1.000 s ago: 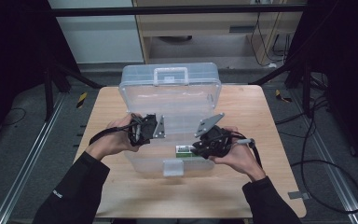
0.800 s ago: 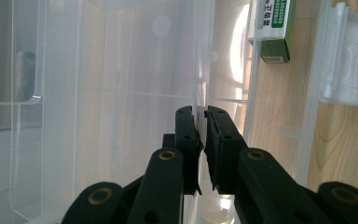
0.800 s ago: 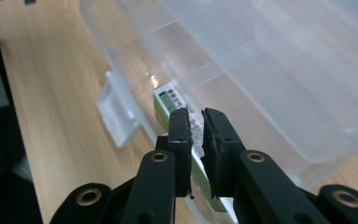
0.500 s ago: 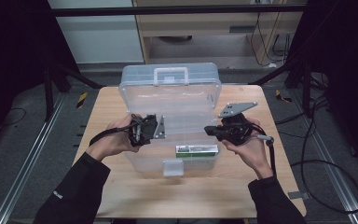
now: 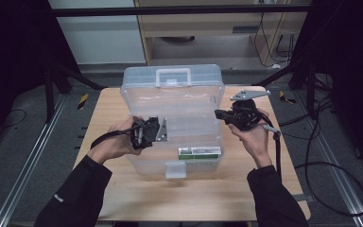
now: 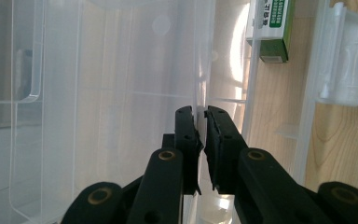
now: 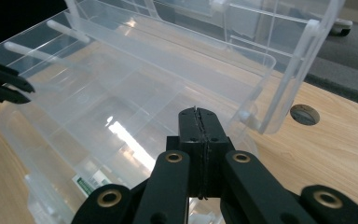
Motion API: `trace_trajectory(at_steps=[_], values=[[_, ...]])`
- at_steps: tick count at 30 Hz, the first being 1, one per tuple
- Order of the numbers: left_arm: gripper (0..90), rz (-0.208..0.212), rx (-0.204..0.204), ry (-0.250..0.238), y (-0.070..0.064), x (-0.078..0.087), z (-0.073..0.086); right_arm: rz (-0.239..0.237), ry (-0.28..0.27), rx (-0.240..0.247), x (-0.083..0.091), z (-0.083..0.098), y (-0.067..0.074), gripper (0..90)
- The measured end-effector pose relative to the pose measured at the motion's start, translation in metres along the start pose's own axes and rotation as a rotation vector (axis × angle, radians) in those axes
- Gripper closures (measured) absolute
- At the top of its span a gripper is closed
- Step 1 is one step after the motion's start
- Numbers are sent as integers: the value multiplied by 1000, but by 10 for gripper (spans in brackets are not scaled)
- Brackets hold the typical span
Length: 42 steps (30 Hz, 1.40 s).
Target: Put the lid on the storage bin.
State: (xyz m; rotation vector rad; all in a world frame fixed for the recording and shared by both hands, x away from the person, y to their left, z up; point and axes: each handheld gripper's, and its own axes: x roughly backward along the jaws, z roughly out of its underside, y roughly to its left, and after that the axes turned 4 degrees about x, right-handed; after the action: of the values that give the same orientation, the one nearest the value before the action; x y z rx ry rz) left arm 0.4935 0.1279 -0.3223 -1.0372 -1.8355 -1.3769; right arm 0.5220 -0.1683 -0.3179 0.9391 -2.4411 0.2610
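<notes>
Our right gripper (image 5: 220, 114) has pulled out of the clear plastic organizer box (image 5: 172, 123) toward its right edge, fingers clenched on nothing. The left gripper's (image 6: 201, 122) fingers pinch a thin divider wall (image 6: 200, 70), probably steadying the open box mid-bench (image 5: 123, 198); a green carton (image 5: 199, 152) sits inside.
</notes>
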Motion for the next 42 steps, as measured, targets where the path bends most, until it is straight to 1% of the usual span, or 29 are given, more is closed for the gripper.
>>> trace_trajectory(at_steps=[1, 3, 4, 7, 8, 12, 13, 16, 17, 24, 27, 30, 33, 37, 41, 42], values=[[826, 1, 5, 3, -1, 0, 0, 11, -5, -5, -1, 0, -1, 900], [826, -1, 0, 2, -1, 0, 1, 18, -10, -21, -3, 0, -3, 900], [826, -2, -5, 0, -1, 0, 1, 29, -11, -32, -5, 0, -5, 900], [826, 2, -1, -2, -3, 0, 1, 41, -9, -47, -6, 1, -8, 900], [826, 4, 5, -3, -3, 0, 1, 43, -10, -45, -7, 2, -8, 900], [824, 4, 6, 2, -4, -1, 1, 42, -9, -48, -7, 2, -10, 900], [824, 3, -1, 1, -4, -1, 0, 40, -7, -51, -7, 2, -10, 900], [824, 5, -3, 4, -5, -1, 0, 39, -5, -54, -7, 2, -11, 900], [824, 10, 4, 5, -6, -1, 1, 37, -6, -52, -7, 2, -11, 900], [824, 18, -6, 2, -12, -3, 2, 42, -14, -57, -5, 3, -13, 900], [824, 19, -20, 9, -14, -3, 2, 46, -18, -63, -3, 4, -14, 900], [824, 23, -24, 13, -17, -5, 1, 50, -19, -63, -1, 5, -16, 900], [823, 22, -22, 14, -18, -5, 2, 40, -18, -55, -1, 7, -15, 900], [817, 23, -18, 10, -19, -5, 3, 31, -20, -60, 0, 9, -14, 900], [797, 11, -18, 20, -21, -6, 2, 22, -18, -55, 1, 12, -14, 900], [791, 6, -21, 15, -21, -6, 2, 19, -15, -57, 1, 12, -14, 900]])
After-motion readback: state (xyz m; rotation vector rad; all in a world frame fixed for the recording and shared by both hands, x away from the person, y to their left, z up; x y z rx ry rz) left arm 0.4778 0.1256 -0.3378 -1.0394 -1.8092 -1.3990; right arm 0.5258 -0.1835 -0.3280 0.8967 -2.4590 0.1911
